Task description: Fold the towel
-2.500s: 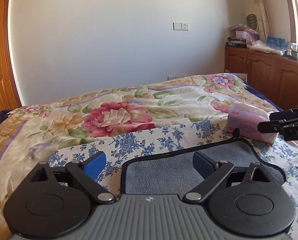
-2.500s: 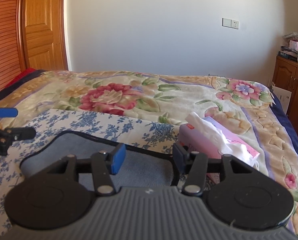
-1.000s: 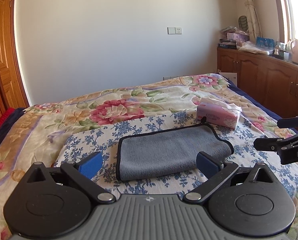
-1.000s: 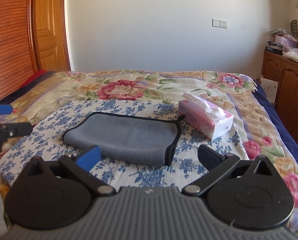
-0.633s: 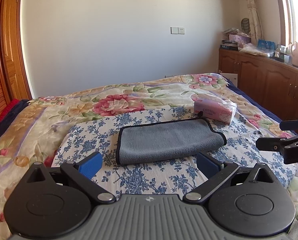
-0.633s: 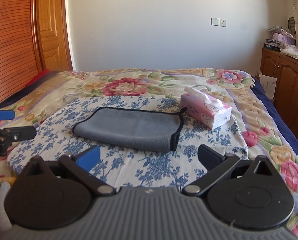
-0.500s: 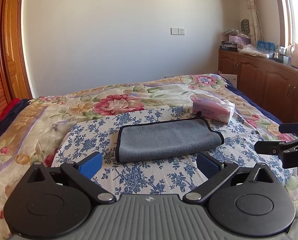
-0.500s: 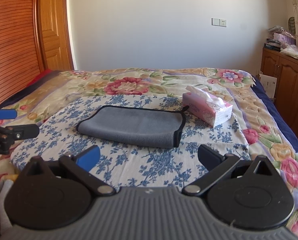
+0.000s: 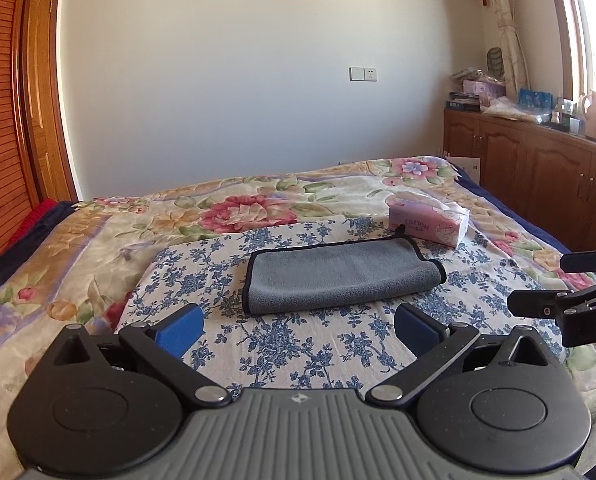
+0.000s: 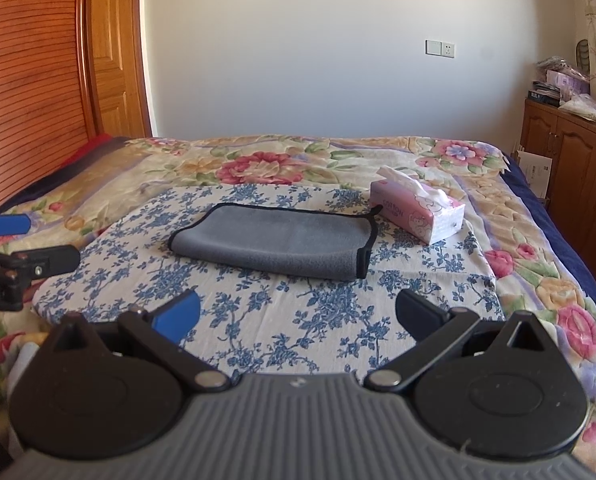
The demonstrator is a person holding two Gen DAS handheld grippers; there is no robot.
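Both grippers have pulled back from the towel (image 9: 340, 278): a couple of seconds ago I had them low over its near edge, and now it sits well ahead of me. It lies folded into a long grey rectangle on the blue-flowered sheet (image 9: 306, 344) spread over the bed (image 9: 77, 248).

My left gripper (image 9: 298, 326) has its fingers spread wide and holds nothing. My right gripper (image 10: 298, 312) is the same, fingers apart and empty. Neither touches the cloth.

What matters for my next move is how the towel lies. Its long axis runs left to right across both views, roughly crosswise to my fingers. From the left view the black-bound short edge is at the left end and the rolled fold is at the right. The towel sits about straight ahead of both grippers, so I judge neither hand clearly nearer; the left suits the left end, the right the right end.

A pink tissue box (image 10: 418, 212) stands just beyond the towel's far right corner, near it but, as far as I can tell, not touching. If I fold the towel again end to end, I judge the right hand must come in short of that box.
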